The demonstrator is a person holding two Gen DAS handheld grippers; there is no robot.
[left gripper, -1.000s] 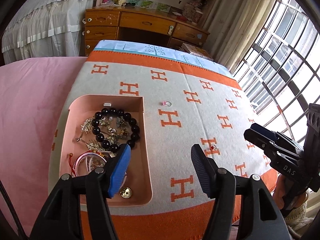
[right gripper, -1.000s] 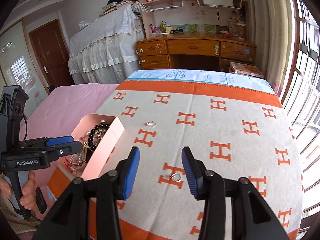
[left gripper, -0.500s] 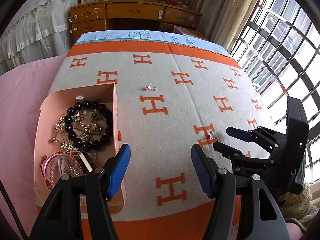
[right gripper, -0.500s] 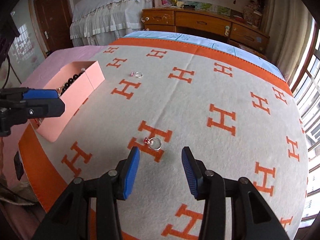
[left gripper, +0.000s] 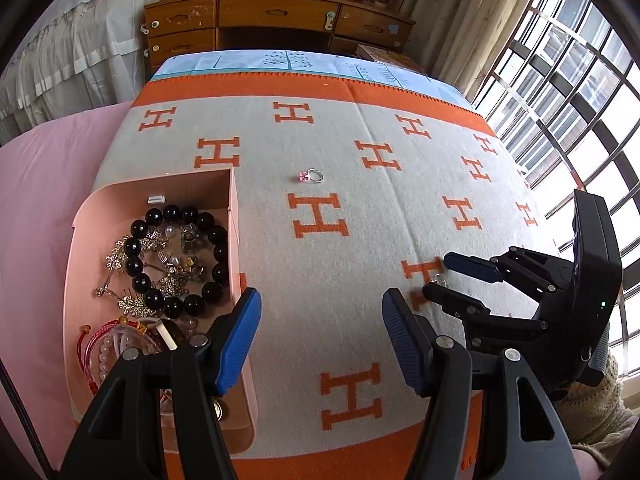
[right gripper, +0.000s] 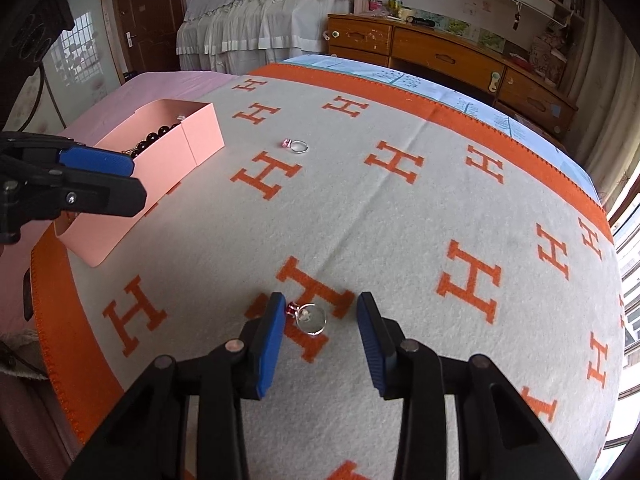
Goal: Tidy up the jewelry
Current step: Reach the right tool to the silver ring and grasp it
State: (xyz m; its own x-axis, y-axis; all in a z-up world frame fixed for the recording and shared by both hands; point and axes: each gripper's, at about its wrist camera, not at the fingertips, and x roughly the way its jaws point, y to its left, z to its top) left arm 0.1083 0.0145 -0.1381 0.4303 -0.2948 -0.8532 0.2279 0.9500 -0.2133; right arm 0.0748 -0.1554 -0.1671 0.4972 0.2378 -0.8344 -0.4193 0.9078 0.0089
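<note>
A silver ring with a red stone (right gripper: 308,318) lies on the orange-H blanket, between the open fingers of my right gripper (right gripper: 320,316); the left wrist view shows that ring (left gripper: 439,279) between those fingers too. A second ring with a pink stone (left gripper: 311,176) lies farther back, also in the right wrist view (right gripper: 295,145). A pink box (left gripper: 240,240) at the left holds a black bead bracelet (left gripper: 176,256), gold brooches and red cord bracelets. My left gripper (left gripper: 320,320) is open and empty, hovering beside the box's right wall.
The blanket (left gripper: 340,152) covers a bed; pink sheet (left gripper: 40,184) lies at the left. A wooden desk (left gripper: 276,20) stands behind, a barred window (left gripper: 580,92) at the right. The left gripper shows at the left of the right wrist view (right gripper: 100,184).
My right gripper has come down and forward so its open fingers now straddle the red-stone ring. My left gripper has shifted slightly, staying open by the box.
</note>
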